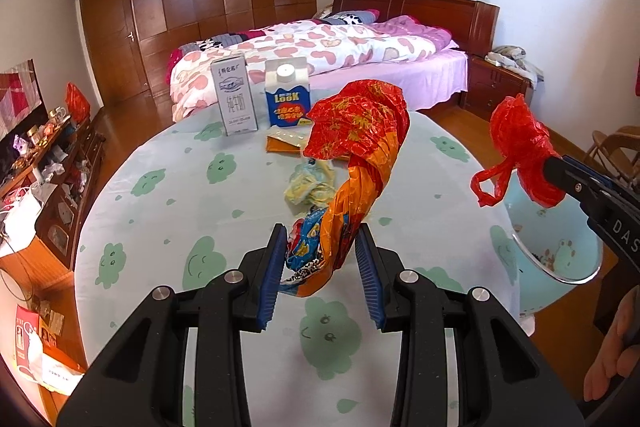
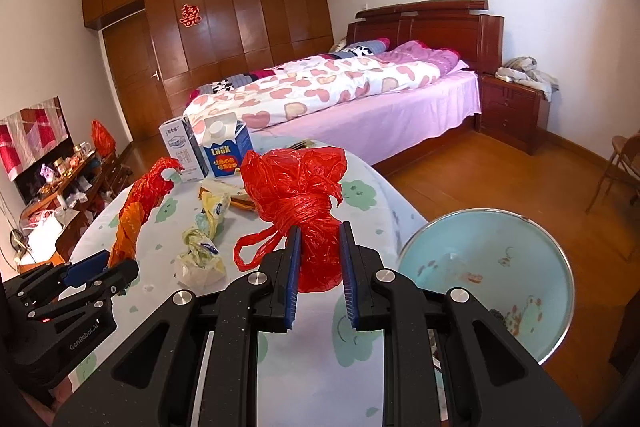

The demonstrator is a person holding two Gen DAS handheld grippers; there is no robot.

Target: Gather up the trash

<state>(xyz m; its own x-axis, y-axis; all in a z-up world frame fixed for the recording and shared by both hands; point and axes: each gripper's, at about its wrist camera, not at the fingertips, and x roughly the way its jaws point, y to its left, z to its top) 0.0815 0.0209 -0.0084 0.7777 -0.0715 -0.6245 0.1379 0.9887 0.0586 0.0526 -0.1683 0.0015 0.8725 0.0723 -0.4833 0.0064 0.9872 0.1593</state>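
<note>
While the left gripper [image 1: 320,251] pinches an orange wrapper [image 1: 356,179] and the right gripper [image 2: 319,259] a red bag [image 2: 300,187], cartons [image 1: 234,95] and crumpled wrappers [image 1: 308,183] at mid-table [image 1: 160,211] remain, the bin [image 2: 486,267] nearly empty.

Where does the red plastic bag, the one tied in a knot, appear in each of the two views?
Left wrist view: the red plastic bag is at the right edge, clamped in the right gripper, above the light blue bin.
Right wrist view: it is in the centre, between the fingers of that gripper.
Shared landmark: the blue LOOK carton stands at the far side of the table in both.
</note>
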